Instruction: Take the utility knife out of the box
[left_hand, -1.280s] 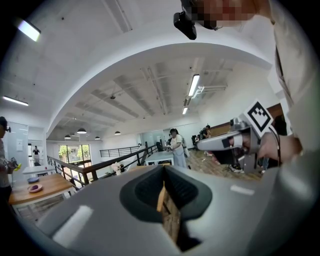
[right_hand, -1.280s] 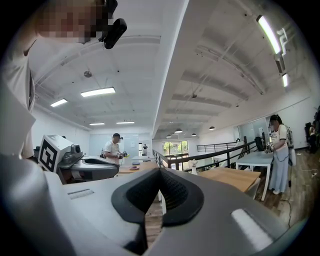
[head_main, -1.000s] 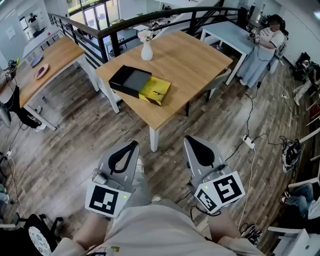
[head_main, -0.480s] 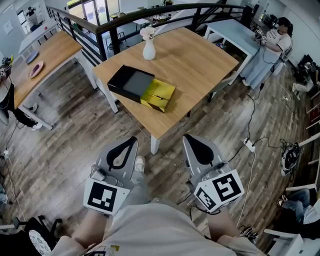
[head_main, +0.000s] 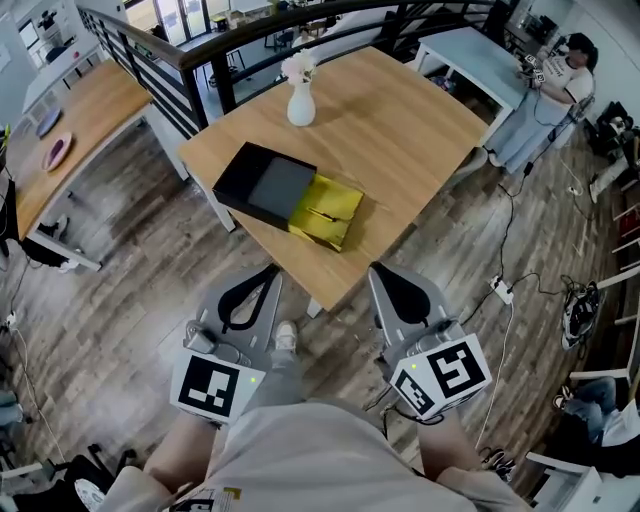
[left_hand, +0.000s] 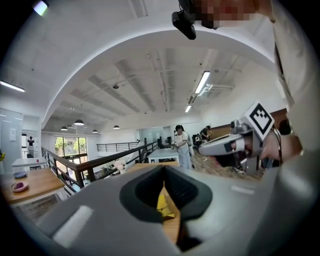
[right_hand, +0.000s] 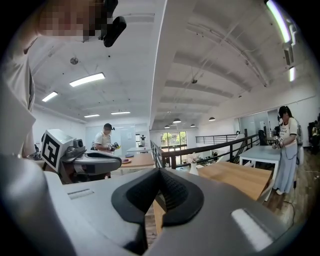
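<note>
A black box (head_main: 262, 186) lies on the wooden table (head_main: 400, 130), with a yellow inner tray (head_main: 328, 212) slid out of it toward the table's near corner. A thin dark line crosses the tray; I cannot make out the knife itself. My left gripper (head_main: 267, 273) and right gripper (head_main: 379, 270) are held side by side just short of that corner, over the floor, both shut and empty. In the left gripper view the shut gripper (left_hand: 164, 170) shows a sliver of the yellow tray (left_hand: 162, 204) behind it. The right gripper (right_hand: 159, 172) points along the table's edge.
A white vase (head_main: 300, 102) with flowers stands at the table's far side. A black railing (head_main: 230, 45) runs behind it. Another wooden table (head_main: 85, 110) is at left, a pale one (head_main: 465, 55) at top right beside a standing person (head_main: 555, 85). Cables and a power strip (head_main: 497, 288) lie on the floor at right.
The table and box have drawn closer and lower in the head view. Both grippers, still shut, have travelled forward together to the table's near corner.
</note>
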